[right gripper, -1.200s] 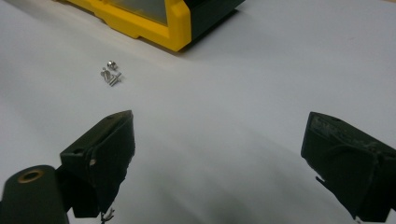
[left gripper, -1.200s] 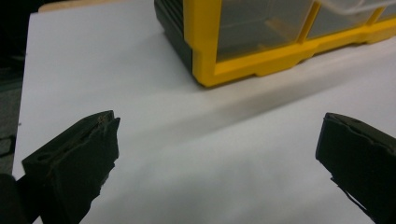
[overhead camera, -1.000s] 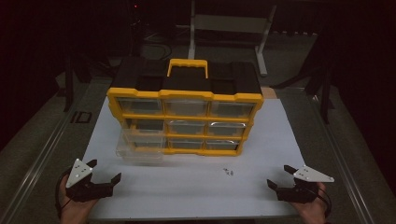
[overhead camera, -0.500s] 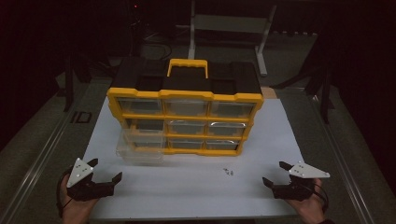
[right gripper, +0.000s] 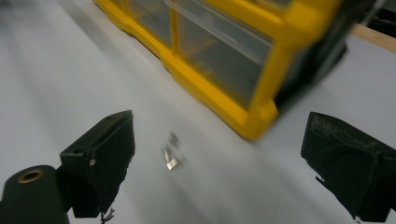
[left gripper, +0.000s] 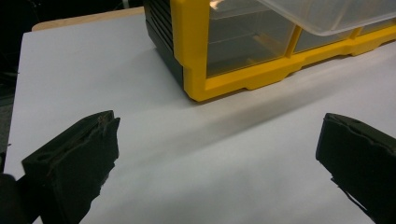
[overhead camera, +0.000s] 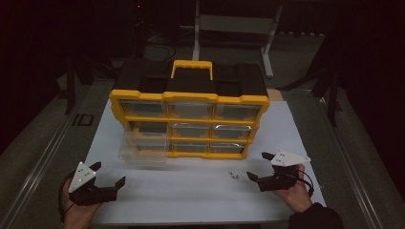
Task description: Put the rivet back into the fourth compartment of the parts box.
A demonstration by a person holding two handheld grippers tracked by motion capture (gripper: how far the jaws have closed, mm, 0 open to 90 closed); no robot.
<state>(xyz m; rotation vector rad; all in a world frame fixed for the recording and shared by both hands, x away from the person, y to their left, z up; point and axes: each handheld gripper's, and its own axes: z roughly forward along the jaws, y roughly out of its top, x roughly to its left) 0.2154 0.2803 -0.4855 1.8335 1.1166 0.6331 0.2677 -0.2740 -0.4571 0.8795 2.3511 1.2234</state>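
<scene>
A yellow and black organizer (overhead camera: 188, 119) with clear drawers and a yellow handle stands on the white sheet (overhead camera: 191, 195). One clear drawer (overhead camera: 143, 150) sticks out at its lower left. Several small metal parts (overhead camera: 233, 175) lie on the sheet in front of it. My left gripper (overhead camera: 109, 172) rests open at the front left, nothing between its jaws. My right gripper (overhead camera: 258, 166) is open just right of the parts. In the left gripper view the gripper (left gripper: 218, 123) faces the organizer's corner (left gripper: 201, 70) under the drawer (left gripper: 336, 14). The right gripper (right gripper: 219, 123) view shows the parts (right gripper: 171, 151) between its jaws.
The sheet covers a grey table with rails along both sides. A small black frame (overhead camera: 82, 119) lies left of the sheet. A grey metal stand (overhead camera: 234, 24) rises behind the organizer. The surroundings are dark.
My right gripper has slid left and a little forward, toward the small metal parts. The left gripper has stayed put.
</scene>
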